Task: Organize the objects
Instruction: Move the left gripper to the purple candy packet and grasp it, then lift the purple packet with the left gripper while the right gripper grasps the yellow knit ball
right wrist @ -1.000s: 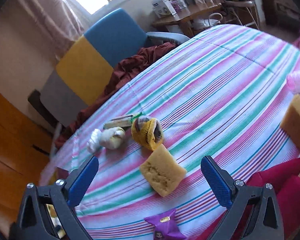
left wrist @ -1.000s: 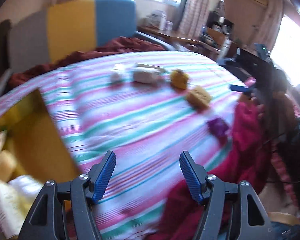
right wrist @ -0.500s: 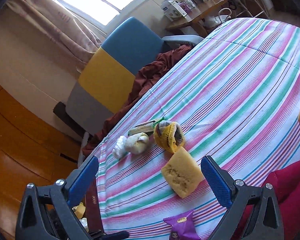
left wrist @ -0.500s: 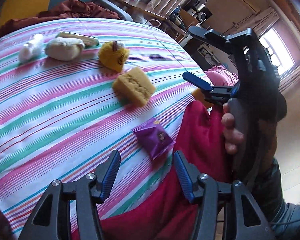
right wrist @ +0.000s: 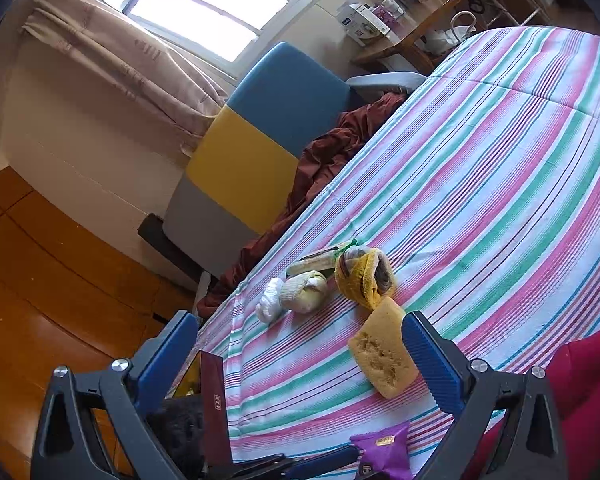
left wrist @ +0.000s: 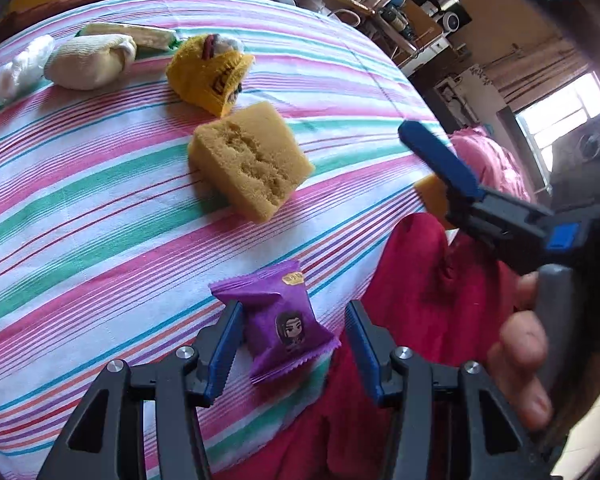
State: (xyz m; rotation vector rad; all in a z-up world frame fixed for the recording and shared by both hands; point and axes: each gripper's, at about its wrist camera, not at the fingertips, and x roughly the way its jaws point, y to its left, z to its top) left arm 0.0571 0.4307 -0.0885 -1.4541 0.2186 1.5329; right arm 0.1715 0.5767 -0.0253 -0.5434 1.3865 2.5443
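Working across a table (left wrist: 80, 184) under a striped cloth, with a red cloth (left wrist: 416, 280) bunched along its near edge. Sitting in a loose row on the stripes, far to near: a white bundle (left wrist: 20, 66), a cream sock roll (left wrist: 90, 62), a flat wrapped bar (left wrist: 132, 34) behind it, a yellow sock (left wrist: 208, 74), a sponge (left wrist: 252, 160), then a purple packet (left wrist: 284, 324) right at the cloth's near edge.

Step in hand, by judgement: picking up the packet, the nearest loose item, for sorting. Bracketing it now with the left hand-held gripper (left wrist: 292, 348); jaws apart and just been closing, packet lying between them. Left pad touching or just shy of the packet's side, cannot tell which; right pad standing clear, over the red cloth. Packet not centred, crowding the left pad.

Next move probably calling for a small shift to centre the packet, then closing fully on its puffy middle and not the crimped ends, then lifting. Foil likely slippery and crushable, so needing a gentle squeeze.

Hovering off to the side, the right hand-held gripper (right wrist: 300, 360), jaws wide apart and holding nothing, pointing over the sponge and the table's far edge.
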